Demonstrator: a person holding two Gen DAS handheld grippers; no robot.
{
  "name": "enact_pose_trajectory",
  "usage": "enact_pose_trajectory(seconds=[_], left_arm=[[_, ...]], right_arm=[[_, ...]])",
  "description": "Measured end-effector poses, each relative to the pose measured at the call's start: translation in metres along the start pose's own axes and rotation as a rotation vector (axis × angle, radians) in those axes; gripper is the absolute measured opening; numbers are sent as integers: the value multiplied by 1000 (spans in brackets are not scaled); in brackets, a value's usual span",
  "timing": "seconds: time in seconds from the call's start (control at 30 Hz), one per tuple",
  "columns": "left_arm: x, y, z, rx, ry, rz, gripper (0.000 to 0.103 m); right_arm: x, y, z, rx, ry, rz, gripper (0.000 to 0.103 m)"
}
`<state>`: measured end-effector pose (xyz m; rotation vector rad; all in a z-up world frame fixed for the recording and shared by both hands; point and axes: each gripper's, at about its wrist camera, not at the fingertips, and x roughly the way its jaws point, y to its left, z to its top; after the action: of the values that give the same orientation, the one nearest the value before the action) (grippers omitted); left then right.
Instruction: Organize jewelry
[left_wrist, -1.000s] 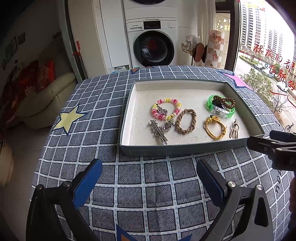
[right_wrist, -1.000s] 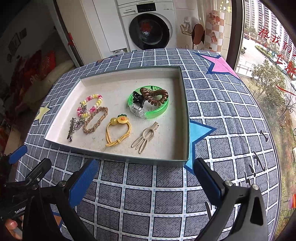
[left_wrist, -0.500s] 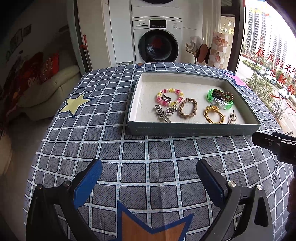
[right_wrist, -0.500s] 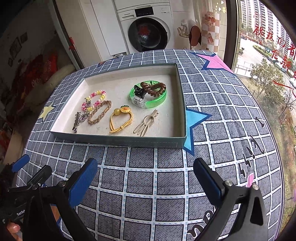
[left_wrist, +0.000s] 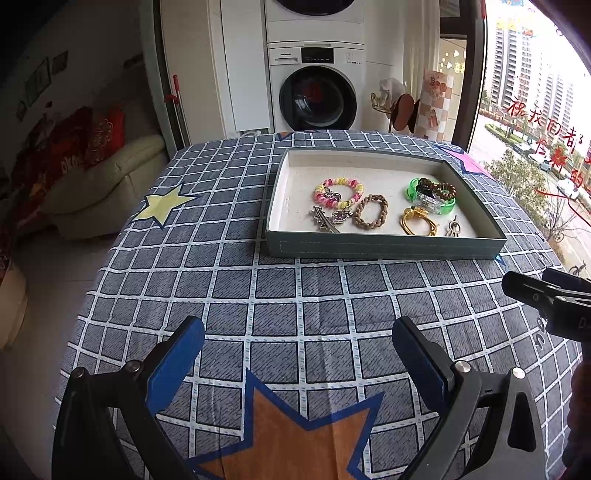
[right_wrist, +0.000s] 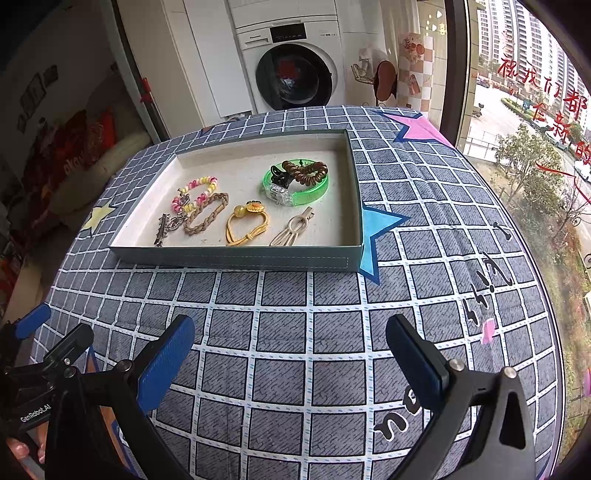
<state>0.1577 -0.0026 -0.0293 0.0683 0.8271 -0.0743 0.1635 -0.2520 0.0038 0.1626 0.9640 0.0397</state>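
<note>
A shallow grey-green tray with a white floor stands on the checked tablecloth. In it lie a pink-yellow bead bracelet, a brown braided bracelet, a silver hair clip, a yellow hair tie, a beige clip and a green bangle with a brown coil tie. My left gripper is open and empty, well short of the tray. My right gripper is open and empty, also short of the tray.
The table has a grey checked cloth with star prints. A washing machine and a cream sofa stand beyond the table. A window is on the right. The right gripper shows at the left view's right edge.
Both grippers have drawn back from the tray toward the table's near edge. The tray now looks smaller and farther. Both stayed open and empty.
</note>
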Motion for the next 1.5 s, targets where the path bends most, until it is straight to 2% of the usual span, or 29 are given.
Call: enact_pose_trajectory(seconds=[0.27, 0.47, 0.57, 0.77, 1.5], left_arm=[[-18, -2, -19, 13, -37, 22, 103], [-33, -1, -19, 7, -91, 30, 103], [-38, -1, -17, 7, -120, 34, 103], [-40, 1, -11, -10, -130, 33, 103], [-58, 6, 3, -42, -197, 15, 103]], right_arm=[[-21, 9, -20, -36, -64, -17, 103], [-35, 11, -28, -39, -101, -24, 103], [-41, 12, -29, -41, -122, -30, 103], [-49, 19, -28, -66, -156, -59, 103], [-80, 35, -20, -83, -284, -78, 103]])
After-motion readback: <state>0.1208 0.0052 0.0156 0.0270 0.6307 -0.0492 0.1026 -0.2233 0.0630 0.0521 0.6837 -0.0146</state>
